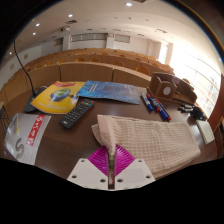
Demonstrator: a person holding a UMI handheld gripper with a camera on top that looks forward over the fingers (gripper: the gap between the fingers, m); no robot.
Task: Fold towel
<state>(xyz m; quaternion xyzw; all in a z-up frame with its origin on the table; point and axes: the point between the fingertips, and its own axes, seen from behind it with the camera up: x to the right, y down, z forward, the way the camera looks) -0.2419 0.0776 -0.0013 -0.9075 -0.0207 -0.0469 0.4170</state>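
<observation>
The towel, beige with a fine check, lies flat on the dark desk just ahead of the claw. Its near edge reaches the pink pads, and these appear closed together on that edge, though the grip itself is hard to make out; the white fingers frame it from either side.

Left of the towel lies a black remote. Beyond the remote sits a yellow booklet, and next to it, straight beyond the towel, a blue booklet; print on both is too small to read. Further left of the towel a white packet with red marks lies partly cut off, its lettering unreadable. Right and beyond the towel lie blue pens, then a brown box-like device whose details cannot be made out. A black cable runs up from the desk far left of the towel.

The room past the desk is a lecture hall: rows of wooden benches rise toward a pale back wall, with ceiling lights above and a bright window to the right of the towel.
</observation>
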